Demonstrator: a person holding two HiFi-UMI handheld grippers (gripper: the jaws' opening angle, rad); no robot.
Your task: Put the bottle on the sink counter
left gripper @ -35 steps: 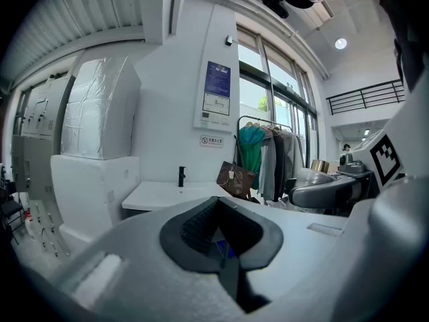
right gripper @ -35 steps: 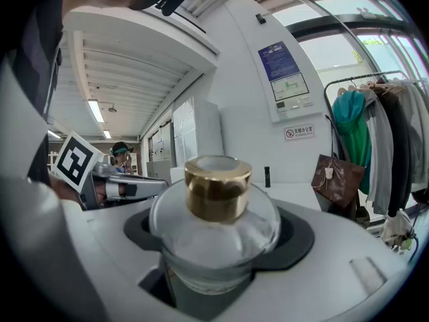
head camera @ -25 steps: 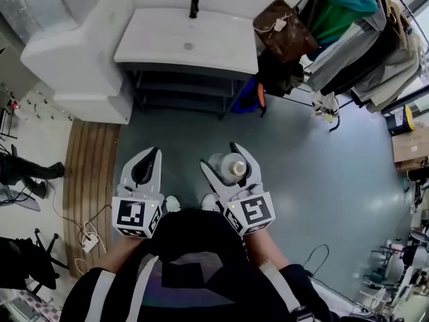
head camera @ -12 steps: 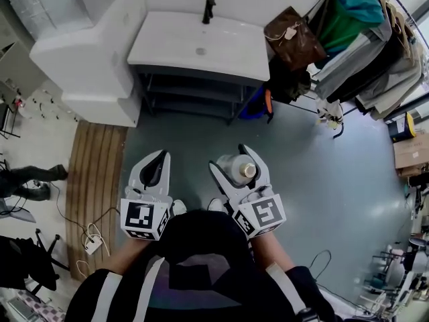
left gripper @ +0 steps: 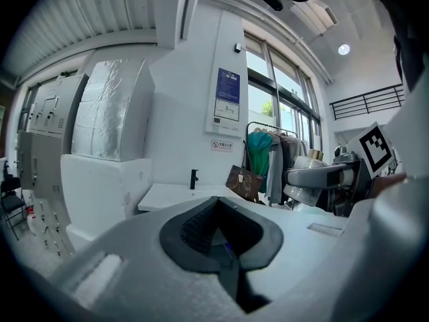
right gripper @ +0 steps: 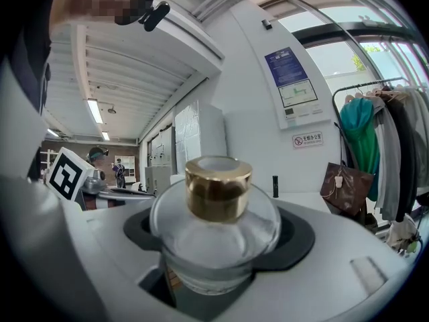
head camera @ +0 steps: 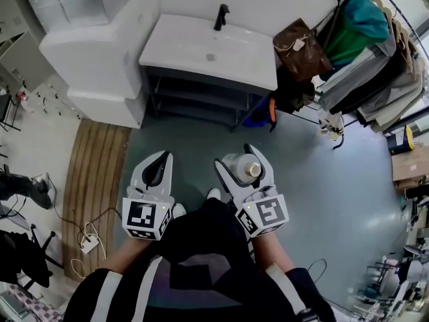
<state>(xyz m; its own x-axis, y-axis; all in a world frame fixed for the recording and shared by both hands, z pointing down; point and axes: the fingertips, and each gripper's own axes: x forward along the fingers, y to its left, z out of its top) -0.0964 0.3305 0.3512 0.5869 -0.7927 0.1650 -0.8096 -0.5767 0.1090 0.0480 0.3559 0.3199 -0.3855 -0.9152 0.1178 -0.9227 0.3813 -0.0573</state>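
A clear round glass bottle (right gripper: 216, 237) with a gold cap sits upright between the jaws of my right gripper (head camera: 244, 169), which is shut on it; in the head view the bottle (head camera: 239, 166) shows at centre right, held above the grey floor. My left gripper (head camera: 155, 170) hangs beside it to the left, shut and empty, its dark pads (left gripper: 218, 229) pressed together. The white sink counter (head camera: 211, 49) with a black tap (head camera: 220, 16) stands ahead at the top of the head view, well away from both grippers. The sink counter (left gripper: 175, 195) also lies far off in the left gripper view.
A large white block unit (head camera: 100, 52) stands left of the sink. A brown bag (head camera: 299, 47) and a rack of hanging clothes (head camera: 365, 59) are at its right. Dark shelves (head camera: 198, 99) sit under the counter. A wooden board (head camera: 90, 180) and cables (head camera: 87, 237) lie on the floor at left.
The view has drawn closer to the sink and shifted right; the counter now sits lower and further right in the picture. Both grippers keep their pose, the bottle still held.
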